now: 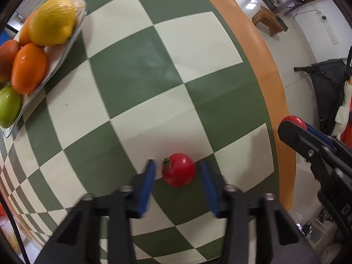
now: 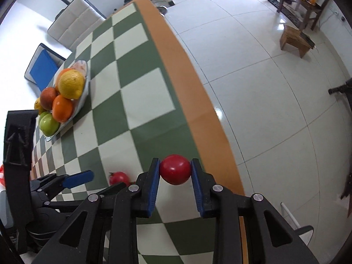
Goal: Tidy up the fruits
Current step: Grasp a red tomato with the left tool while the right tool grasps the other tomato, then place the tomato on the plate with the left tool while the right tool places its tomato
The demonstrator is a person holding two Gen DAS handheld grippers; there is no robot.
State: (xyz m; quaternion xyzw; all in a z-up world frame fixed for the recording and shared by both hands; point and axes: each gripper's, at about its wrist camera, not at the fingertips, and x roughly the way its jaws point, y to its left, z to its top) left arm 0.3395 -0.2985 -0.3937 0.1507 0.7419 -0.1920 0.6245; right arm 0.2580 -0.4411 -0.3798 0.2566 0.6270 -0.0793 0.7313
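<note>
A red tomato [image 1: 179, 169] with a dry stem lies on the green and cream checkered table [image 1: 140, 70]. My left gripper [image 1: 177, 167] is open, its blue pads on either side of the tomato without touching it. It also shows in the right wrist view [image 2: 120, 177]. My right gripper [image 2: 175, 167] is shut on a second red tomato [image 2: 175, 169], held above the table's orange edge; in the left wrist view this tomato [image 1: 294, 120] shows at the right. A glass plate [image 1: 66, 48] at the far left holds a lemon [image 1: 52, 21], oranges and a green apple [image 1: 8, 106].
The orange table edge [image 1: 270, 70] runs along the right, with tiled floor beyond. A grey chair [image 2: 74, 22] and a chair with a blue cushion [image 2: 43, 68] stand behind the table. A wooden stool [image 2: 294, 39] and dark furniture stand on the floor.
</note>
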